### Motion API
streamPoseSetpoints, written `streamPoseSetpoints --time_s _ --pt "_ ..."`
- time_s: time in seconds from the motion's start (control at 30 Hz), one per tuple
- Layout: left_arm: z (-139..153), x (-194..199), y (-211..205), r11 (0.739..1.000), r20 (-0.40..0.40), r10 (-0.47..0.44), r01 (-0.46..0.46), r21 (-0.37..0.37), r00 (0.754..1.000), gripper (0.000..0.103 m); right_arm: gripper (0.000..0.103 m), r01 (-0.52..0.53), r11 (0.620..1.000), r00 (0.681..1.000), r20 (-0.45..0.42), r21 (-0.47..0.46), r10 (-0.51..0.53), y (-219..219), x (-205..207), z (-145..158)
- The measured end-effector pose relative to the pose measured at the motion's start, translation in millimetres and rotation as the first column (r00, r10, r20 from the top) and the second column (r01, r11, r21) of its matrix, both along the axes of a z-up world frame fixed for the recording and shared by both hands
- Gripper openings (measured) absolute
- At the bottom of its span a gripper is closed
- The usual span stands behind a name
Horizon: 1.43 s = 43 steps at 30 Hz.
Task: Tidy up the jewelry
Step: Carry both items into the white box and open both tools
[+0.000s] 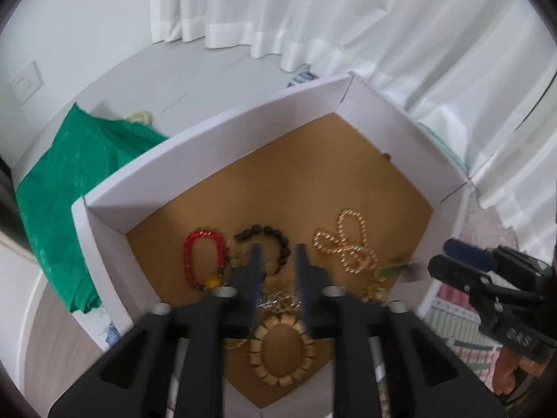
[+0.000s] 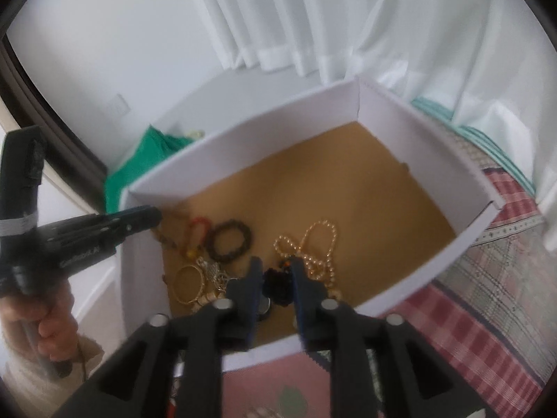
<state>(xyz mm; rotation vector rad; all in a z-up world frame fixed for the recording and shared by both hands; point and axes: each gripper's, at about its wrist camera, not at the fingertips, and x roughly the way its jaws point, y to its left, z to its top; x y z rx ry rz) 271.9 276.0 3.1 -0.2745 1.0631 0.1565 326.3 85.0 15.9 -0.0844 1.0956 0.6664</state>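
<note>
A white box [image 1: 216, 139] with a brown floor holds the jewelry. In the left wrist view it holds a red bead bracelet [image 1: 203, 259], a dark bead bracelet [image 1: 275, 240], a gold bead necklace [image 1: 348, 244], a wooden bead bracelet [image 1: 282, 351] and a silver chain [image 1: 278, 301]. My left gripper [image 1: 278, 254] is open above the dark bracelet and holds nothing. My right gripper [image 2: 275, 268] is open over the box's near side, with a black flower-like piece [image 2: 276, 284] between its fingers. The gold necklace [image 2: 318, 247], dark bracelet [image 2: 228, 242] and a gold ring [image 2: 189, 284] lie near it.
A green cloth [image 1: 69, 188] lies left of the box on a white surface. White curtains [image 1: 313, 17] hang behind. A plaid cloth [image 2: 487, 296] lies under the box at the right. The right gripper shows in the left wrist view [image 1: 452, 257]; the left gripper shows in the right wrist view [image 2: 139, 219].
</note>
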Motion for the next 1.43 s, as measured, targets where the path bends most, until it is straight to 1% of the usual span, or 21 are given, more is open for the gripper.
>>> streamPoseSetpoints --time_s 0.03,0.07,0.1,0.13,0.2,0.23,0.27,0.3,0.33,0.37,0.47,0.6,0.7,0.73,0.77,0.8,0.87,1.2,1.33,1.43 --pt "-1 -2 -1 1.0 0.002 0.01 -0.01 0.01 1.0 0.058 0.047 0.003 1.0 1.0 0.003 -0.005 -0.003 3 -1 -3" --pt "0 -5 -2 0.999 0.006 0.024 -0.024 0.033 1.0 0.071 0.048 0.005 1.0 1.0 0.007 -0.009 -0.005 4 -2 -4" --pt "2 -10 -5 0.996 0.014 0.043 -0.044 0.08 0.999 0.077 0.049 0.003 1.0 1.0 0.011 -0.014 -0.003 6 -5 -3" --pt "4 -13 -8 0.993 0.017 0.049 -0.051 0.109 0.999 0.08 0.049 -0.002 1.0 1.0 0.015 -0.02 0.002 6 -8 -2" --pt "8 -20 -16 0.98 0.018 0.064 -0.066 0.186 0.998 0.095 0.057 -0.003 0.998 0.999 0.051 -0.061 0.007 8 -16 4" --pt "10 -24 -19 0.974 0.025 0.071 -0.075 0.216 0.997 0.098 0.062 -0.004 0.997 0.997 0.074 -0.08 0.01 9 -19 8" --pt "13 -27 -21 0.965 0.033 0.083 -0.089 0.246 0.996 0.1 0.063 -0.006 0.996 0.996 0.086 -0.087 0.014 7 -21 12" --pt "16 -31 -25 0.954 0.045 0.096 -0.104 0.28 0.994 0.1 0.065 -0.007 0.996 0.995 0.097 -0.093 0.016 7 -23 15" --pt "19 -34 -28 0.949 0.05 0.096 -0.107 0.297 0.994 0.1 0.065 -0.003 0.995 0.994 0.105 -0.098 0.014 6 -25 19" --pt "23 -37 -31 0.949 0.059 0.092 -0.105 0.296 0.994 0.1 0.065 0.002 0.995 0.994 0.11 -0.102 0.009 4 -26 23" --pt "33 -46 -31 0.955 0.064 0.119 -0.132 0.265 0.991 0.1 0.065 0.008 0.994 0.993 0.119 -0.111 0.005 1 -31 32" --pt "45 -56 -33 0.966 0.032 0.136 -0.14 0.217 0.99 0.1 0.065 0.006 0.993 0.993 0.118 -0.121 0.008 0 -38 42" --pt "53 -65 -34 0.97 0.021 0.147 -0.149 0.193 0.989 0.1 0.066 -0.005 0.99 0.991 0.129 -0.142 0.023 2 -45 47" --pt "54 -66 -34 0.97 0.019 0.148 -0.149 0.19 0.989 0.1 0.068 -0.006 0.989 0.991 0.129 -0.145 0.025 3 -46 48" --pt "56 -68 -33 0.97 0.019 0.154 -0.155 0.187 0.988 0.1 0.073 -0.008 0.989 0.992 0.126 -0.15 0.027 4 -48 49" --pt "58 -70 -32 0.967 0.024 0.169 -0.171 0.188 0.985 0.1 0.075 -0.007 0.988 0.992 0.125 -0.154 0.026 5 -49 50" --pt "61 -73 -31 0.966 0.022 0.179 -0.18 0.188 0.984 0.1 0.076 -0.011 0.987 0.992 0.123 -0.163 0.031 6 -50 51" --pt "59 -73 -28 0.965 -0.006 0.187 -0.183 0.189 0.982 0.1 0.076 -0.002 0.984 0.992 0.126 -0.181 0.025 9 -54 52" --pt "54 -73 -28 0.974 -0.007 0.168 -0.165 0.153 0.986 0.1 0.076 0.003 0.984 0.992 0.123 -0.18 0.02 7 -54 49" --pt "53 -73 -31 0.969 0.002 0.172 -0.169 0.178 0.985 0.1 0.076 0.002 0.985 0.993 0.12 -0.172 0.019 5 -53 48"
